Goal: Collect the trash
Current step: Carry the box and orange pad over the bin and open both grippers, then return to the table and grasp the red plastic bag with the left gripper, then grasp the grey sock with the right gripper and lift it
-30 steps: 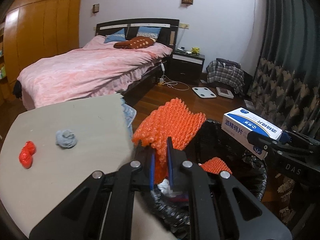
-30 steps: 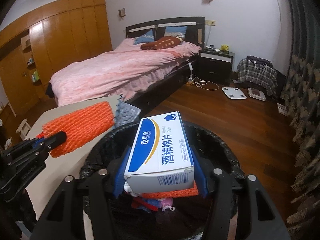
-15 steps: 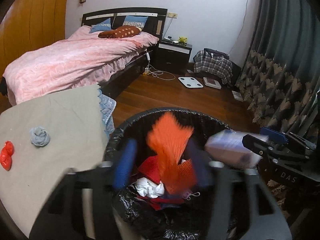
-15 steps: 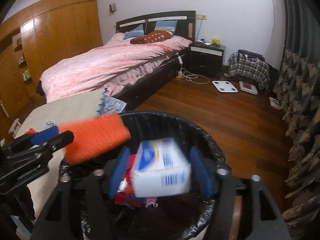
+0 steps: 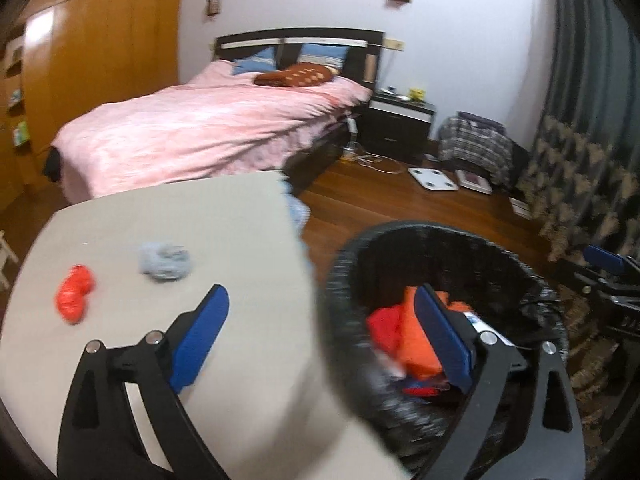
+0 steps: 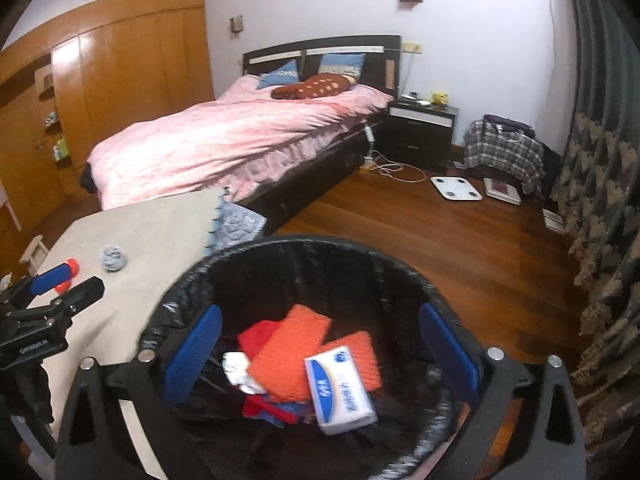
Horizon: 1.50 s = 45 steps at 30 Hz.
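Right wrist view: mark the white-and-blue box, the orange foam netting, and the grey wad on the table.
white-and-blue box (image 6: 340, 390), right wrist view, on its printed top face.
orange foam netting (image 6: 286, 356), right wrist view, middle of the upper sheet.
grey wad (image 6: 113, 258), right wrist view, its centre.

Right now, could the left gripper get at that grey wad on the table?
Probably yes. The left gripper, jaws opening and empty, points over the table; nothing lies between it and the grey wad.
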Motion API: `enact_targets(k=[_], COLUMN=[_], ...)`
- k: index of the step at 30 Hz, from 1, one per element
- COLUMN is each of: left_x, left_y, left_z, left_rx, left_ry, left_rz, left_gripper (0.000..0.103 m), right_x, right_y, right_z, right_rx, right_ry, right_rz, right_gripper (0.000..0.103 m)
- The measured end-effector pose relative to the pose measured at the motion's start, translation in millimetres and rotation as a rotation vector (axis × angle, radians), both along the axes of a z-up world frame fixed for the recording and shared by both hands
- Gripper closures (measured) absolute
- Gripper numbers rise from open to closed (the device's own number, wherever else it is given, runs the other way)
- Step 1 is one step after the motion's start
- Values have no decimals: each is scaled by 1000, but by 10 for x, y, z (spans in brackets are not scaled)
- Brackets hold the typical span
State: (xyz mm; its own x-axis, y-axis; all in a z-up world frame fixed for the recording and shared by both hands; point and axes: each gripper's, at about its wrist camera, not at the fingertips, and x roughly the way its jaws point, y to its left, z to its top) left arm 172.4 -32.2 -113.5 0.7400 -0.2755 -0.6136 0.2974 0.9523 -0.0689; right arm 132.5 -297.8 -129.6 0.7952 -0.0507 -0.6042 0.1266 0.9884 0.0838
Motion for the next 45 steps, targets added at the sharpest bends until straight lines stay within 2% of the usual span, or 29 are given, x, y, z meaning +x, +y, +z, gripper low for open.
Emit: enact_targets(k=[7,13,20,27,29,33,36,38,39,45], left_x=[67,182,442,857,974,1146,1241,1298,1304,1271], left_y=[705,1299,1935,2357,2420,2479,2498,2507,2508,2494], left_z=[116,94,-51,-318,-404,-608,-731,-796,-824,-768], left_rx=[3,19,36,54,46,31,15,4,-4,-21], left_ry=[-29,-34,-22,23,49,106,154,185,193,155], left_rz=[137,244,362,432,433,427,415,401,396,377], left_gripper=[11,11,11,13,21,26,35,53,56,63], right_x=[341,685,1065,1353,1402,1472,1497,1518,1526,1593], right_y=[617,1183,1723,1968,1993,2027,2051,2062,2075,2186], right_z=[-26,-36,-128,-242,-268,-321,-365,-388,-396,-417], right_rx=[14,38,34,22,19,14,6,4,2,1], right_ry=[-1,-14,-21,-1,4,17,26,31,33,36], right_rz=[117,205,272,296,295,298,303,305,306,326], right_gripper=[6,6,6,6,6,6,6,6,6,6])
